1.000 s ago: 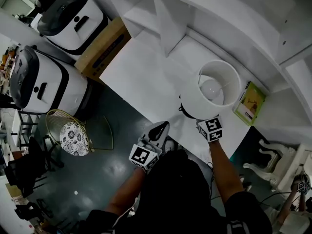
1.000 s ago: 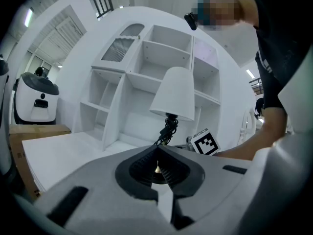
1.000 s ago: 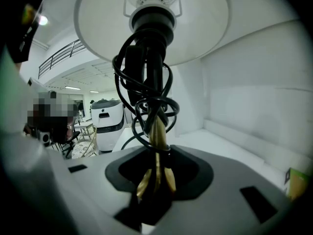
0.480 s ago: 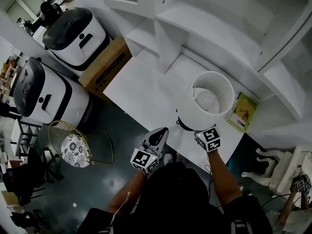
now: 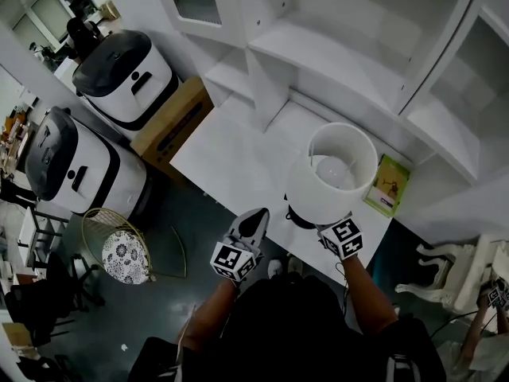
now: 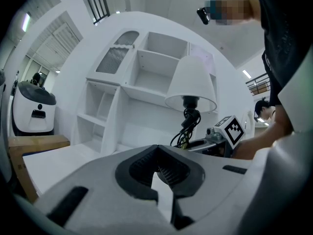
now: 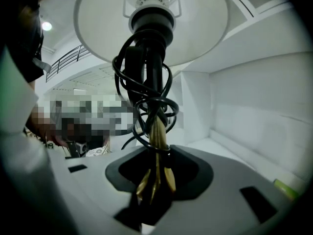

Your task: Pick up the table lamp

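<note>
My right gripper point(image 7: 157, 155) pinches the lamp point(image 5: 318, 193) by its thin stem point(image 7: 155, 131) below the shade to hold it upright, while my left gripper point(image 6: 157, 153), jaws together and empty, waits beside the lamp.

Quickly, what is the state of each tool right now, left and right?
Left tool: closed, holding nothing.
Right tool: closed on the table lamp.

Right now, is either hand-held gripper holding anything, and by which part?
The right hand-held gripper clamps the table lamp by its brass stem; the left hand-held gripper holds nothing.
</note>
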Action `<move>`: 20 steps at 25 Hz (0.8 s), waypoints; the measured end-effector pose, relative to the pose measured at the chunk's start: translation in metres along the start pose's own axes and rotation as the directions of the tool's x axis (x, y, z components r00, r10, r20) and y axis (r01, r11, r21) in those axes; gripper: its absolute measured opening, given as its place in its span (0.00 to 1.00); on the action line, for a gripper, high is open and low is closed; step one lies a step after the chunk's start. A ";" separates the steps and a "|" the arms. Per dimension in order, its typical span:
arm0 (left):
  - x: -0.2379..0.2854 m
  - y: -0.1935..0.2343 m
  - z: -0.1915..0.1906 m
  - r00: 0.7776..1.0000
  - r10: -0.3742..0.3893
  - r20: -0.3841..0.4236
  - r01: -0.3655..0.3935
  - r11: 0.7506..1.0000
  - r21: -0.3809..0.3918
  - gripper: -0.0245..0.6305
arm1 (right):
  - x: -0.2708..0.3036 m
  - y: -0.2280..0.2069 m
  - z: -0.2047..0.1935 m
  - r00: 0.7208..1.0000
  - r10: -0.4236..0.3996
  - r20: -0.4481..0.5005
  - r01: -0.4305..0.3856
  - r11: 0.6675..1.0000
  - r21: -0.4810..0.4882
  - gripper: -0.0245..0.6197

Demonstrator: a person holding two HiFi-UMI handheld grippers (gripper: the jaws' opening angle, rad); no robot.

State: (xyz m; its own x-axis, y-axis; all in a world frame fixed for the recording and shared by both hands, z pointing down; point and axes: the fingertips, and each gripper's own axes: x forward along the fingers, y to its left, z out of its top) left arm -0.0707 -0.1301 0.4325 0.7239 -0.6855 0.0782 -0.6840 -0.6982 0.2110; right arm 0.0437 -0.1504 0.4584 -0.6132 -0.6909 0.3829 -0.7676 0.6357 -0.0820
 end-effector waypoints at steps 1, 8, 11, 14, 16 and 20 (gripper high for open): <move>0.000 -0.001 0.000 1.000 -0.001 0.001 0.001 1.000 0.000 0.07 | -0.004 0.003 0.001 1.000 0.005 0.002 -0.005 1.000 0.002 0.25; -0.008 -0.012 -0.006 1.000 -0.015 -0.008 0.015 1.000 -0.005 0.07 | -0.027 0.018 -0.008 1.000 0.010 -0.023 -0.010 1.000 -0.004 0.25; -0.013 -0.016 -0.012 1.000 -0.012 -0.019 0.012 1.000 -0.006 0.07 | -0.038 0.024 -0.012 0.999 0.013 -0.034 -0.014 1.000 -0.017 0.25; -0.017 -0.019 -0.018 1.000 -0.008 -0.028 0.008 1.000 -0.003 0.07 | -0.050 0.033 -0.007 0.999 0.025 -0.021 -0.025 1.000 -0.011 0.25; -0.020 -0.019 -0.021 0.999 -0.005 -0.035 0.005 1.000 -0.004 0.07 | -0.058 0.038 -0.004 0.999 0.030 -0.016 -0.030 1.000 0.003 0.25; -0.022 -0.022 -0.022 0.999 -0.007 -0.041 0.007 1.000 0.002 0.07 | -0.073 0.049 0.001 0.999 0.048 0.005 -0.048 0.999 0.015 0.25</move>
State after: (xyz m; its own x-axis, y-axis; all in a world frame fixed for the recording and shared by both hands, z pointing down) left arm -0.0691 -0.0952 0.4479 0.7318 -0.6715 0.1165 -0.6789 -0.7036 0.2097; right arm 0.0506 -0.0694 0.4253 -0.6500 -0.6614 0.3743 -0.7400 0.6629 -0.1136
